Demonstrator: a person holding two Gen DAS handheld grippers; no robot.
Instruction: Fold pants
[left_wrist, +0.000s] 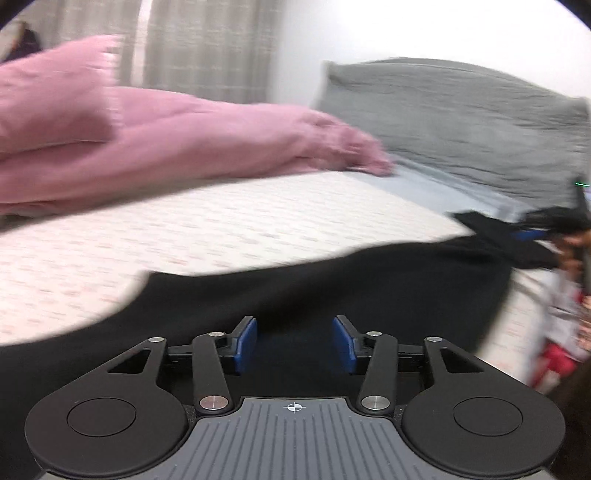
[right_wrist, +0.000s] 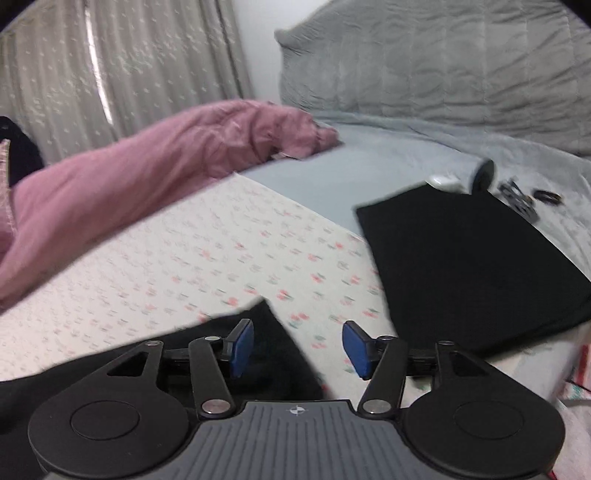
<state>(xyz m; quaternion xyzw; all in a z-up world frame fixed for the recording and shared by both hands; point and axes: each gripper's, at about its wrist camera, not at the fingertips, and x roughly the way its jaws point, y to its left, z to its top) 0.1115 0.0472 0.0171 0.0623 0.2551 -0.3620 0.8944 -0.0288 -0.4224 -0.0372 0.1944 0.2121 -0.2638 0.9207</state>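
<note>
The black pants (left_wrist: 332, 284) are lying on the bed, on a white sheet (left_wrist: 221, 229) printed with small red flowers. In the left wrist view the dark cloth is spreading under and ahead of the left tool (left_wrist: 294, 341), whose blue pads (left_wrist: 246, 343) are standing apart with nothing between them. In the right wrist view a corner of black cloth (right_wrist: 258, 343) is reaching under the left pad of the right tool (right_wrist: 298, 347); its pads (right_wrist: 354, 349) are likewise standing apart, gripping nothing. A second flat black panel (right_wrist: 469, 266) is lying ahead and to the right, its far edge resting on a pale blue blanket (right_wrist: 388, 155) (whether it is joined to the near cloth cannot be told). At the far right of the left view the right tool appears blurred, touching the pants' edge. A pink quilt (right_wrist: 129, 177) is lying bunched along the left side of the bed. A grey pillow (right_wrist: 443, 66) is leaning against the wall. Small dark items (right_wrist: 521, 199) are sitting on the blanket just beyond the panel. Curtains (right_wrist: 110, 74) are hanging behind.
</note>
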